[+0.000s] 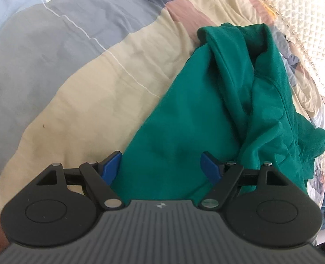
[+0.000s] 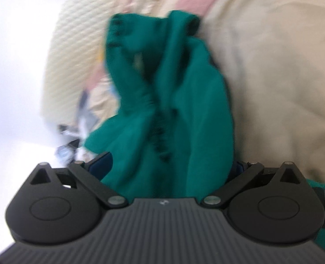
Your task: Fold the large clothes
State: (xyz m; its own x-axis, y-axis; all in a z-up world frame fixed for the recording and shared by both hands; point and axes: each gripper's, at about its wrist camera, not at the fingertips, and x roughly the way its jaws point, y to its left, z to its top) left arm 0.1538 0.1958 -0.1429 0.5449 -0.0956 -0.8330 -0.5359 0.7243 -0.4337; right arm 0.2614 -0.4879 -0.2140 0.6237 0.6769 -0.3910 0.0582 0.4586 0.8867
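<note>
Green garment (image 1: 184, 118) is bunched up on the bed's patchwork quilt (image 1: 78, 88). Left gripper (image 1: 160, 165) and right gripper (image 2: 169, 165) both have jaws wide apart, cloth between but not pinched. I'd grab separate edges and spread it flat first.

Green garment (image 1: 184, 118) — rumpled on bedspread (image 1: 78, 83)

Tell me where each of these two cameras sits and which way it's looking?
Left wrist: rides on the left gripper, looking steeply down at the green garment on the patchwork bedspread; its own open blue-tipped fingers show.
Right wrist: rides on the right gripper, blurred, facing the bunched garment; its spread fingers show.
Shared: garment and bedspread.
</note>
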